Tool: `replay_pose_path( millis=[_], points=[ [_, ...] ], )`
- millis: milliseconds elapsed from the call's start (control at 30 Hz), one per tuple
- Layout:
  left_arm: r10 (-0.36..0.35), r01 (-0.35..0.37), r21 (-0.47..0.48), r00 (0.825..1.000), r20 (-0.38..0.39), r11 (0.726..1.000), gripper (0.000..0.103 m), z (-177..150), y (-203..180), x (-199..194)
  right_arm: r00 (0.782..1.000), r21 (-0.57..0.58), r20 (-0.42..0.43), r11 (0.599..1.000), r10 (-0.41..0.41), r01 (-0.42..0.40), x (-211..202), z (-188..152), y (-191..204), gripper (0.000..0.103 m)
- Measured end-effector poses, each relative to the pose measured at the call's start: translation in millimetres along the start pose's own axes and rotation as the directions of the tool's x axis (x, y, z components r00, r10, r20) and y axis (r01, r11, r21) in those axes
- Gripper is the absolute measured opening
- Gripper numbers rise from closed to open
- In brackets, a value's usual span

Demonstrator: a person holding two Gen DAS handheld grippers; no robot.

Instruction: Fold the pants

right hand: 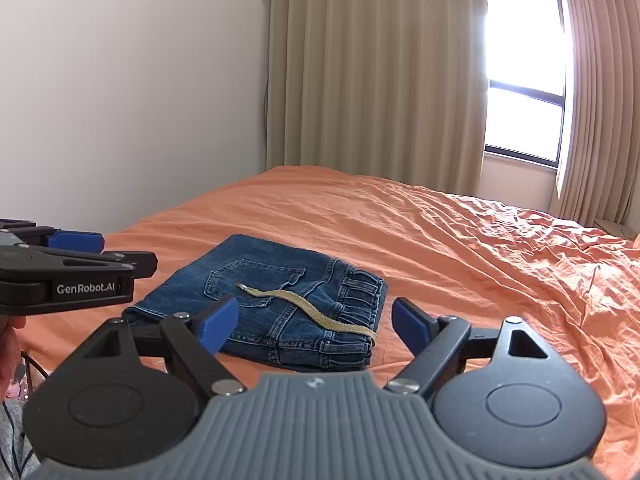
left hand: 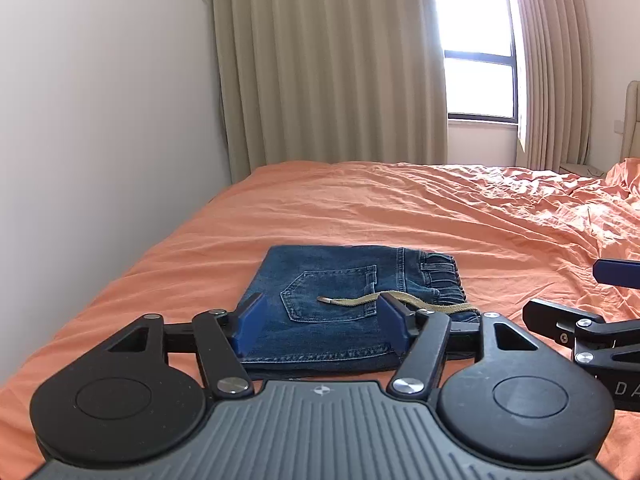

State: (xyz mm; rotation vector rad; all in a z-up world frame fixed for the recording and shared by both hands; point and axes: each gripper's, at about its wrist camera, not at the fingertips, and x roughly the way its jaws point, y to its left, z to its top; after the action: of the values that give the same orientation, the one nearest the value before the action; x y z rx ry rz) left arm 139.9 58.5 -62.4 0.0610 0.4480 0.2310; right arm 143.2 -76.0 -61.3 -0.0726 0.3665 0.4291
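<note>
The blue denim pants (left hand: 340, 304) lie folded into a compact rectangle on the orange bed (left hand: 360, 208), back pocket up, elastic waistband to the right. A tan drawstring (left hand: 384, 300) lies across the top. My left gripper (left hand: 320, 328) is open and empty, just above the near edge of the pants. In the right wrist view the pants (right hand: 272, 300) and the drawstring (right hand: 308, 312) lie ahead. My right gripper (right hand: 316, 324) is open and empty over their near right corner. The left gripper also shows at the left of that view (right hand: 76, 264).
The orange sheet (right hand: 480, 260) is wrinkled to the right. A white wall (left hand: 100, 120) runs along the bed's left side. Beige curtains (left hand: 328, 60) and a bright window (left hand: 476, 84) stand behind. A beige headboard (left hand: 632, 120) is at the far right.
</note>
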Motion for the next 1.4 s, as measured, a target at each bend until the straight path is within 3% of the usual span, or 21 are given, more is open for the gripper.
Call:
replay_pose_path(
  millis=[267, 867, 1400],
  points=[
    [0.041, -0.04, 0.005, 0.999, -0.026, 0.999, 0.079, -11, 2, -11, 0.999, 0.045, -0.012, 0.998, -0.042, 0.043, -5, -12, 3, 0.081],
    [0.024, -0.022, 0.018, 0.99, -0.141, 1.0, 0.079, -24, 10, 12, 0.989, 0.065, -0.139, 0.996, -0.052, 0.061, 20, -24, 11, 0.081],
    [0.018, -0.015, 0.023, 0.99, -0.139, 1.0, 0.079, -22, 3, 9, 0.992, 0.076, -0.11, 0.995, -0.056, 0.064, 10, -21, 5, 0.081]
  ],
)
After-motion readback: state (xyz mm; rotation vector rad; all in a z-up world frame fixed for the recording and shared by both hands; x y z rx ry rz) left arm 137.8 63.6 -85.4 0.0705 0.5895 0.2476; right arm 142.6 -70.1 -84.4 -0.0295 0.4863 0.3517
